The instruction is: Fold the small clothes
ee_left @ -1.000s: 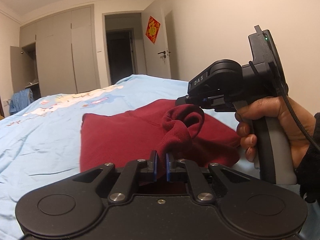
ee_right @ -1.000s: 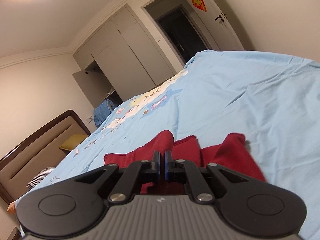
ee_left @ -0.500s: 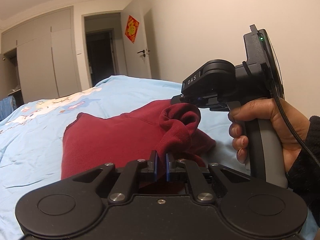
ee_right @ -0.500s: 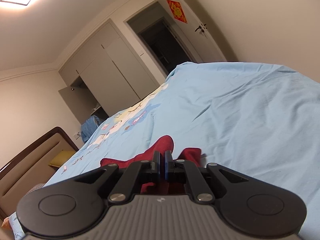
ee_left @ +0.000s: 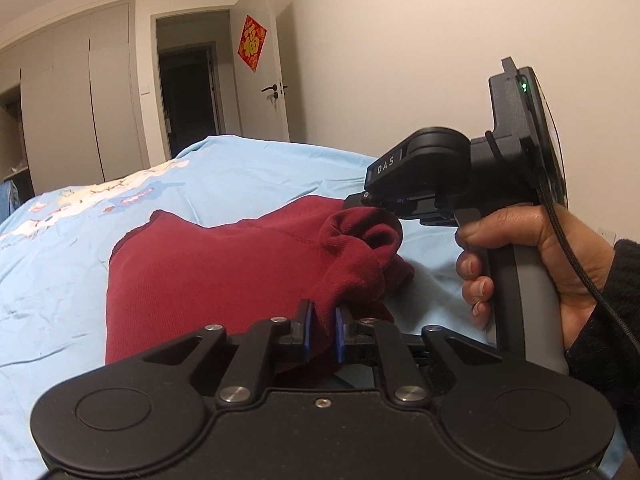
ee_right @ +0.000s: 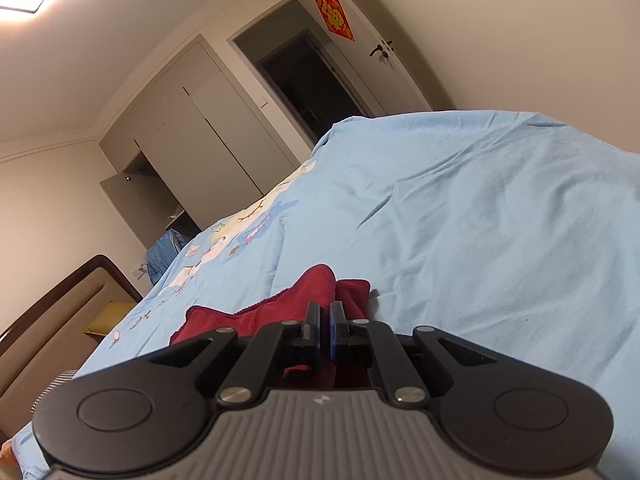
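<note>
A dark red knitted garment [ee_left: 208,272] lies on the light blue bedsheet [ee_left: 248,184]. My left gripper [ee_left: 321,320] is shut on a bunched edge of it at the near side. In the left wrist view my right gripper [ee_left: 384,210], held by a hand [ee_left: 516,256], is shut on another lifted fold of the same garment just beyond. The cloth runs in a raised hump between the two grips. In the right wrist view the right gripper [ee_right: 324,330] pinches red cloth, and the garment [ee_right: 304,296] spreads ahead to the left.
The bedsheet [ee_right: 480,240] stretches wide to the right and far side. A wooden headboard [ee_right: 60,312] stands at the left. Wardrobe doors [ee_left: 76,100], an open dark doorway [ee_left: 192,96] and a door with a red paper square [ee_left: 252,42] line the far wall.
Both grippers have carried the gripped fold leftward across the garment, and both views have swung so the door and wall sit more to the right. The grips have not changed.
</note>
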`<state>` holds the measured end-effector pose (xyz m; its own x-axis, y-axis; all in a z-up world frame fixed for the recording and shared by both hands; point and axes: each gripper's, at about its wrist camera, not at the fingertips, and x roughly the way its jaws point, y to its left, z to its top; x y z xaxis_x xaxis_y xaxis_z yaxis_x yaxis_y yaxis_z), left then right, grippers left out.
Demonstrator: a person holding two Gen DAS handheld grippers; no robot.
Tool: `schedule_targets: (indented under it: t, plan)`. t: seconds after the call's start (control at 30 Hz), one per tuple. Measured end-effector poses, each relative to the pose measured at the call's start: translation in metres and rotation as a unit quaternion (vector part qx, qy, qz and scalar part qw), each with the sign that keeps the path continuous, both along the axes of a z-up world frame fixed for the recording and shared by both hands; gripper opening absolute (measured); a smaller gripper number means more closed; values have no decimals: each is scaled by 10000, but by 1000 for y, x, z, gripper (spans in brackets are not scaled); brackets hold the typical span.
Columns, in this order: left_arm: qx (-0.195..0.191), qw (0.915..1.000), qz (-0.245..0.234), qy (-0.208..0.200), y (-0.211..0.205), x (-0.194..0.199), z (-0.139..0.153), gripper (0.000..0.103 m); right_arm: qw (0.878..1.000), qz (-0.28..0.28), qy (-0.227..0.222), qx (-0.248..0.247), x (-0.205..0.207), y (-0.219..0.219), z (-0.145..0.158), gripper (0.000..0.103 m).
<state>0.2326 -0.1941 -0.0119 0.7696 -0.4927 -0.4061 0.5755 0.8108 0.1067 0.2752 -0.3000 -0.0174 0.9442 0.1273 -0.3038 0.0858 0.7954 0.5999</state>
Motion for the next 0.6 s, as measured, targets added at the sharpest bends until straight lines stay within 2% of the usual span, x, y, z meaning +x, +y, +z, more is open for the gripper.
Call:
schedule_targets:
  t: [0.07, 0.13, 0.17, 0.2, 0.23, 0.3, 0.37, 0.43, 0.5, 0.6]
  plan:
    - [-49, 10000, -72, 22, 3, 0, 2, 22, 9999, -35, 73, -62, 1, 1, -1, 7]
    - [-81, 9998, -192, -15, 6, -4, 5, 40, 9993, -120, 182, -309, -1, 4, -1, 13]
    - [-104, 9997, -236, -29, 9, -6, 6, 44, 9984, -194, 224, -482, -2, 6, 0, 14]
    - [-139, 9996, -253, -18, 12, -6, 7, 53, 9972, -252, 256, -654, -5, 7, 0, 21]
    - [-206, 9995, -241, 9, 16, -6, 9, 58, 9964, -287, 261, -752, -8, 8, 1, 39]
    - [-380, 9991, -164, 114, 24, -2, 14, 61, 9952, -356, 212, -885, -14, 10, 4, 61]
    - [-613, 9979, 77, 200, 34, 5, 20, 69, 9931, -361, 151, -1102, -19, 15, 8, 63]
    - [-884, 9949, 444, 196, 47, 13, 27, 86, 9905, -281, 131, -1340, -21, 23, 11, 72]
    - [-1144, 9892, 887, 227, 61, 22, 31, 92, 9880, -197, 124, -1527, -21, 32, 12, 77]
    - [-1343, 9792, 1458, 438, 79, 36, 30, 94, 9852, -117, 203, -1701, -18, 42, 11, 86]
